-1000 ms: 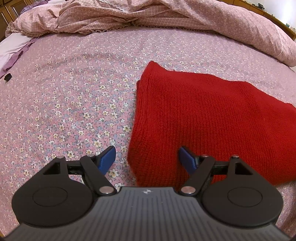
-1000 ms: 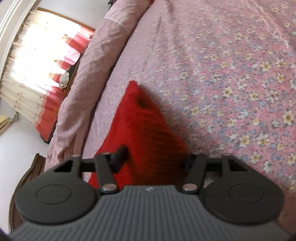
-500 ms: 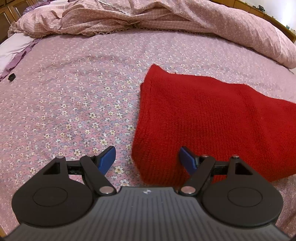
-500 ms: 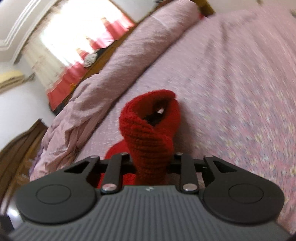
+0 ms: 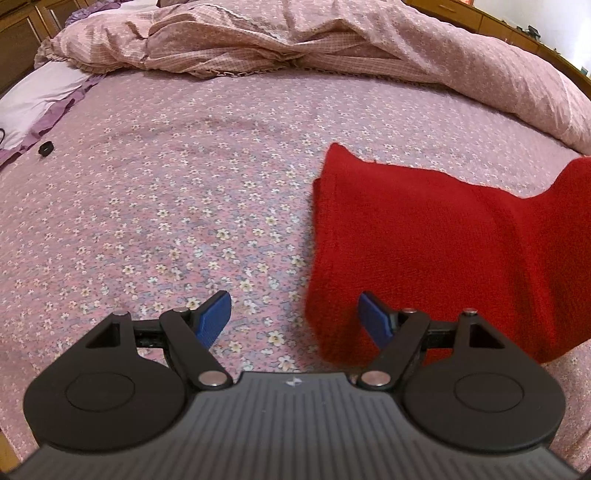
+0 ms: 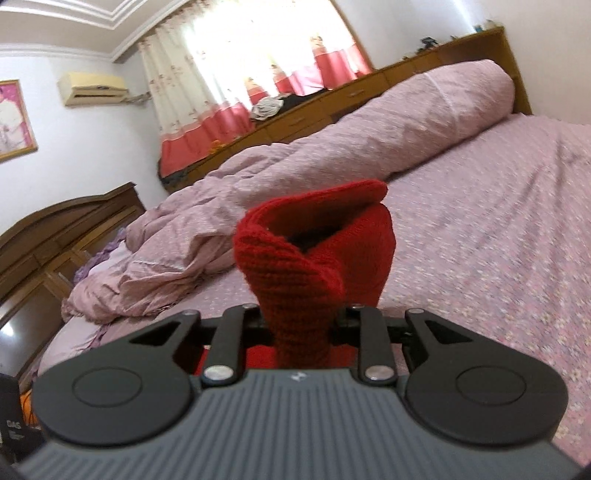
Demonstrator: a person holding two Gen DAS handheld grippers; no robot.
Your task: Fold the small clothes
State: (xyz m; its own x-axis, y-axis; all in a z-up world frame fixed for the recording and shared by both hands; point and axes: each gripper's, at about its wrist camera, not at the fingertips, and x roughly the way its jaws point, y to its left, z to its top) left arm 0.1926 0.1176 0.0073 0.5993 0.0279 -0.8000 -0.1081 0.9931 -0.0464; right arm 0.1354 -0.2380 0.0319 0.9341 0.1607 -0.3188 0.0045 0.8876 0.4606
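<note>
A red knitted garment (image 5: pixel 424 240) lies on the pink floral bedsheet (image 5: pixel 166 206), right of centre in the left wrist view; its far right corner is raised. My left gripper (image 5: pixel 293 317) is open and empty, low over the sheet at the garment's near left edge. My right gripper (image 6: pixel 301 321) is shut on a bunched corner of the red garment (image 6: pixel 306 258) and holds it up off the bed. Its fingertips are hidden by the cloth.
A crumpled pink duvet (image 5: pixel 295 33) lies along the far side of the bed and also shows in the right wrist view (image 6: pixel 332 155). A small black object (image 5: pixel 46 148) sits at the sheet's left edge. Wooden cabinets (image 6: pixel 55 240) and a curtained window (image 6: pixel 240 66) stand beyond.
My right gripper closed on the garment's corner and lifted it, tilting upward toward the room. My left gripper drew back a little and stayed open.
</note>
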